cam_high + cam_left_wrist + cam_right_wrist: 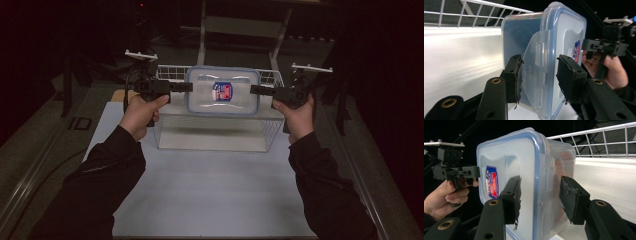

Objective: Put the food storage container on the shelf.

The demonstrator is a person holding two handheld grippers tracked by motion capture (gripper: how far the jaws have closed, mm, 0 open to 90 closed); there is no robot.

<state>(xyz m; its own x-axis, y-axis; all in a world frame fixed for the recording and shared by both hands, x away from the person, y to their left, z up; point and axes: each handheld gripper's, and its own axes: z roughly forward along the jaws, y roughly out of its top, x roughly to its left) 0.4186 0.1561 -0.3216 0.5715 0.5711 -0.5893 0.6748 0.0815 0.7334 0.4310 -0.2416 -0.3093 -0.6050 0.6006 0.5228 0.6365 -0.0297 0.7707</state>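
A clear plastic container (pixel 222 92) with a blue-rimmed lid and a red and blue label hangs in the air over a white wire basket (pixel 167 74), its lid facing up and toward me. My left gripper (pixel 190 87) is shut on its left end and my right gripper (pixel 252 90) on its right end. In the left gripper view the pads (pixel 512 75) clamp the container (pixel 564 32) at a side latch. Across it, the right gripper view has the pads (pixel 511 197) squeezing the lid edge of the container (pixel 509 157).
The basket (pixel 215 135) stands at the far middle of a white table top (pixel 210 195); its wires run behind the container (pixel 474 15) (pixel 599 140). A metal frame (pixel 240 25) stands behind the table. Dark floor lies to both sides.
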